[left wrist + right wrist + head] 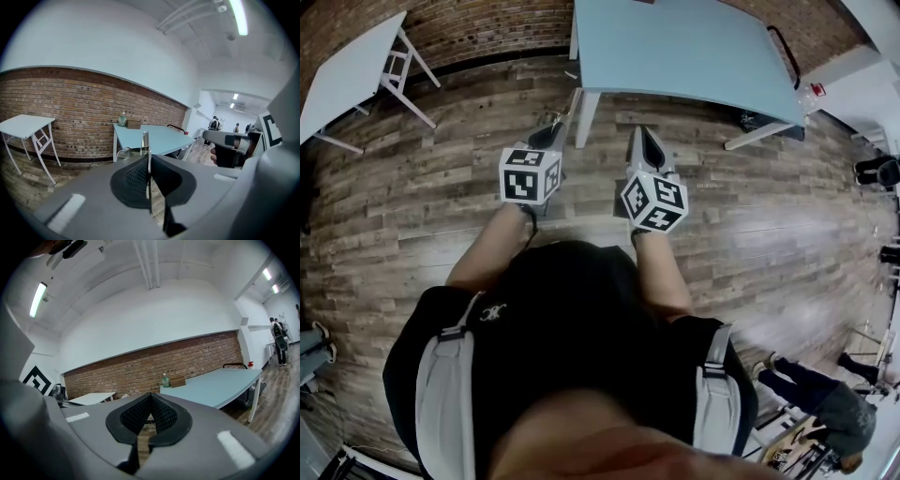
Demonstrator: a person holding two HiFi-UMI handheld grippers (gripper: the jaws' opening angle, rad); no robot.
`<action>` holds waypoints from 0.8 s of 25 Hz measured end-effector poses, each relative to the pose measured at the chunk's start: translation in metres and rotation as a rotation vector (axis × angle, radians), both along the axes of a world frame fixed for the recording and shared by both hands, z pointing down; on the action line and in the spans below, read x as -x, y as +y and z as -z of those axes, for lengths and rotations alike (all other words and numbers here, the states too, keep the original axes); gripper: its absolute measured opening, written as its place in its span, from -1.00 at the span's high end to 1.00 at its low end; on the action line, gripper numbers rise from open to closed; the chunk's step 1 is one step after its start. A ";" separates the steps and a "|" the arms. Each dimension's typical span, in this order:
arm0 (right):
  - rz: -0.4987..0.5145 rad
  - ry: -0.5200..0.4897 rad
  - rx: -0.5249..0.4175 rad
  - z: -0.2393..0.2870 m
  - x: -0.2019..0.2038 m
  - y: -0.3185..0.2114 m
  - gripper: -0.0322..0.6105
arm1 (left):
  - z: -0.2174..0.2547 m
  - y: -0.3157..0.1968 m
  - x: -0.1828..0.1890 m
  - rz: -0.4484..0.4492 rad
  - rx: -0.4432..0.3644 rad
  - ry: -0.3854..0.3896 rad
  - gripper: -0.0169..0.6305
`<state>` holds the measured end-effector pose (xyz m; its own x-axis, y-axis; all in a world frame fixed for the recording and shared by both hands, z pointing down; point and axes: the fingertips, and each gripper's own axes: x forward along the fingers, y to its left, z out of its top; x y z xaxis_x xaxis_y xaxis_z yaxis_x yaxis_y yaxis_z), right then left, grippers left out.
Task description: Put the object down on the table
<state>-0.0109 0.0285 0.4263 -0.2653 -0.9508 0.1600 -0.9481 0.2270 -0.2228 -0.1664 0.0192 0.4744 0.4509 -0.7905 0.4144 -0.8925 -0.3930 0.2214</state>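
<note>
One thin metal strip stands pinched in the left tongs; the right tongs are pressed together, empty. Bring the strip over the far blue worktop, lower gently, then release.

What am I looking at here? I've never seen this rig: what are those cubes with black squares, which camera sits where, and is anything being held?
There is no robot arm. A person holds a two-jaw gripper in each hand, and the marker cubes are parts of those grippers. The head view looks steeply down from the person's head. The other two views each ride on one gripper and look along its jaws.

The left gripper is shut on a thin shiny metal strip. It shows edge-on, so I cannot tell what it is. The right gripper is shut with nothing between its jaws.

Ahead stands a light blue rectangular table. At its far end, by the brick wall, stand a green plastic bottle and a small brown box. The strip is not yet on the table.
</note>
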 end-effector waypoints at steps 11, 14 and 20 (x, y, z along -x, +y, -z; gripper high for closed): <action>0.000 0.011 0.030 -0.013 0.015 -0.025 0.86 | -0.013 -0.022 0.007 -0.024 0.024 0.006 0.95; 0.012 0.012 0.037 -0.018 0.017 -0.036 0.86 | -0.017 -0.032 0.007 -0.019 0.034 0.005 0.95; 0.007 0.000 0.045 -0.023 0.003 -0.075 0.86 | -0.019 -0.067 -0.004 -0.022 0.037 -0.001 0.95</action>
